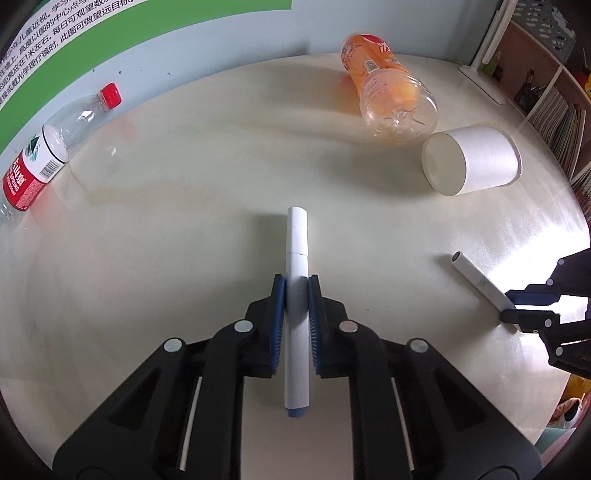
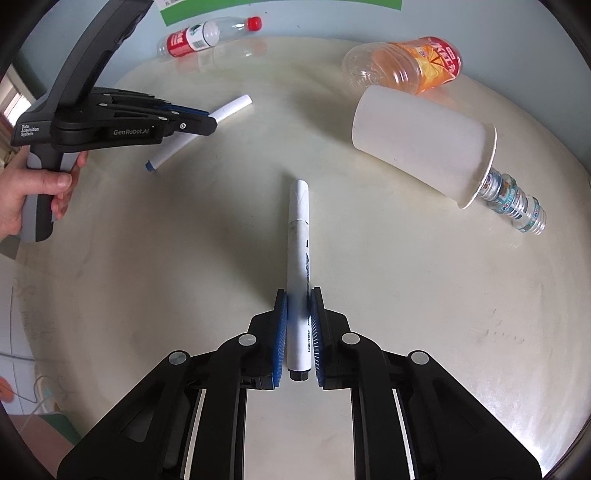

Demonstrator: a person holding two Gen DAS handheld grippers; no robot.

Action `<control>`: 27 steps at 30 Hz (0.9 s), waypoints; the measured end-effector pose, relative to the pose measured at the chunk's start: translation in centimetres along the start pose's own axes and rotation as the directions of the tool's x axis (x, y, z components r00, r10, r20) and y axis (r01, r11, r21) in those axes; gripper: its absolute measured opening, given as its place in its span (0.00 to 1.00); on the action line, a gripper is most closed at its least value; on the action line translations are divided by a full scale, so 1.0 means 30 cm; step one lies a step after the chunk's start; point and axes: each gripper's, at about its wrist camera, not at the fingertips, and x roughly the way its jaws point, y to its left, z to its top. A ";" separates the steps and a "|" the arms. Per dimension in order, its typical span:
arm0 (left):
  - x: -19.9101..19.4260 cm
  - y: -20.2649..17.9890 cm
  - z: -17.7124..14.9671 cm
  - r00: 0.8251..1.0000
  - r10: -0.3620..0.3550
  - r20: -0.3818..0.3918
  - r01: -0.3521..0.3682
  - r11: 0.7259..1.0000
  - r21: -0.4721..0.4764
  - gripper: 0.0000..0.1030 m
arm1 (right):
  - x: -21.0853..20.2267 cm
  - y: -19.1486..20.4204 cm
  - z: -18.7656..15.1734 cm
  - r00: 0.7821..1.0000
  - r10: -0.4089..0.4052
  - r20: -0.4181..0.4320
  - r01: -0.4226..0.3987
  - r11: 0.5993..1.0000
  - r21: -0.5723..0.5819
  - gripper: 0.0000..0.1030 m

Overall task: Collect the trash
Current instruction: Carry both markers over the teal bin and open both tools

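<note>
Two white markers lie on the cream round table point(image 1: 166, 229). My left gripper point(image 1: 296, 284) is shut on the blue-ended marker point(image 1: 297, 258), its blue pads pressing both sides. In the right wrist view that same gripper point(image 2: 207, 117) covers the middle of this marker point(image 2: 232, 107). My right gripper point(image 2: 298, 295) is shut on the black-ended marker point(image 2: 298, 236), which points away from the camera. From the left wrist view the right gripper point(image 1: 511, 308) pinches the near end of that marker point(image 1: 476, 277).
A paper cup point(image 1: 476, 162) point(image 2: 417, 140) lies on its side beside an orange-labelled bottle point(image 1: 388, 88) point(image 2: 410, 62). A red-capped clear bottle point(image 1: 55, 144) point(image 2: 207, 35) rests by the wall. A crushed bottle point(image 2: 517, 203) lies behind the cup. Shelves point(image 1: 546, 85) stand at the right.
</note>
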 end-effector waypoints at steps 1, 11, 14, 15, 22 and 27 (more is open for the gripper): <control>-0.003 -0.002 -0.007 1.000 0.004 0.000 -0.004 1.000 0.000 0.10 | -0.003 -0.004 -0.003 1.000 0.008 0.001 -0.008 1.000 0.003 0.13; -0.105 -0.015 -0.062 1.000 0.001 0.026 0.001 0.996 -0.091 0.10 | -0.091 -0.092 0.007 0.995 0.095 0.023 -0.096 0.995 0.027 0.13; -0.146 -0.026 -0.079 0.999 0.022 0.035 -0.018 0.994 -0.110 0.10 | -0.126 -0.078 -0.007 0.993 0.112 0.029 -0.112 0.994 -0.002 0.13; -0.165 -0.030 -0.087 0.999 0.035 0.038 -0.030 0.993 -0.117 0.10 | -0.137 -0.074 -0.007 0.992 0.121 0.030 -0.120 0.993 -0.017 0.13; -0.314 -0.031 -0.217 0.987 0.152 0.052 -0.136 0.963 -0.232 0.10 | -0.211 -0.015 -0.025 0.979 0.199 0.040 -0.190 0.967 -0.172 0.13; -0.447 -0.065 -0.386 0.963 0.266 0.035 -0.231 0.888 -0.399 0.10 | -0.241 0.063 -0.030 0.958 0.286 0.013 -0.266 0.906 -0.330 0.13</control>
